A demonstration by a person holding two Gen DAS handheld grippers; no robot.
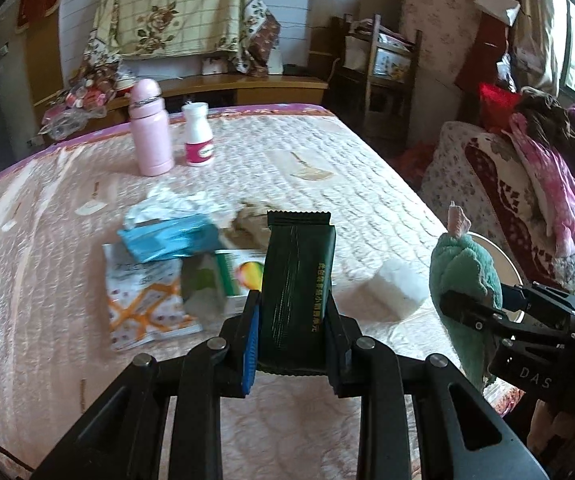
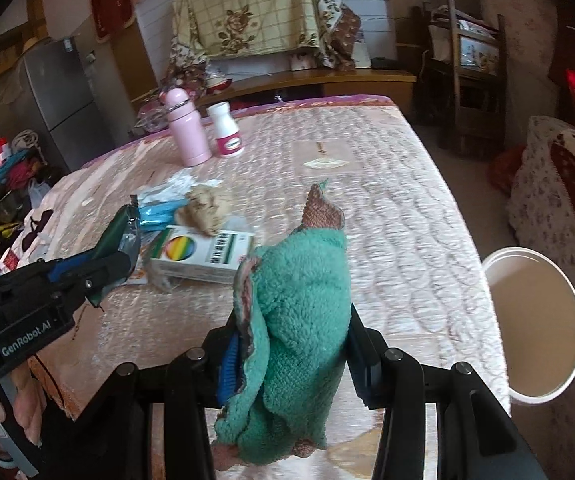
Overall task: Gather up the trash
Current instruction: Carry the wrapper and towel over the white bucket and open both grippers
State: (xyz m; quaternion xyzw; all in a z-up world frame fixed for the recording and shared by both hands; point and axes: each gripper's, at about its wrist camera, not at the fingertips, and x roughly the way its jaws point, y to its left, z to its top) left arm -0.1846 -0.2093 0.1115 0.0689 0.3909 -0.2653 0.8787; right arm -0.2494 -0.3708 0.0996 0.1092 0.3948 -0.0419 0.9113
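Beside the bed, a white bucket, right wrist view only.

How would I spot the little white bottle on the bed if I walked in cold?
Start at the quilted pink bed and look to its far end. Two containers stand upright there, side by side: the white pill bottle is the shorter one, beside the taller pink flask. Its white cap and magenta label band set it apart.

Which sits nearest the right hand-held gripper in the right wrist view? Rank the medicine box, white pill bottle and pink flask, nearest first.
1. White-and-green cardboard medicine box, ahead-left of the right hand-held gripper.
2. White plastic pill bottle, far end.
3. Pink metal flask, beside it; too close to call.
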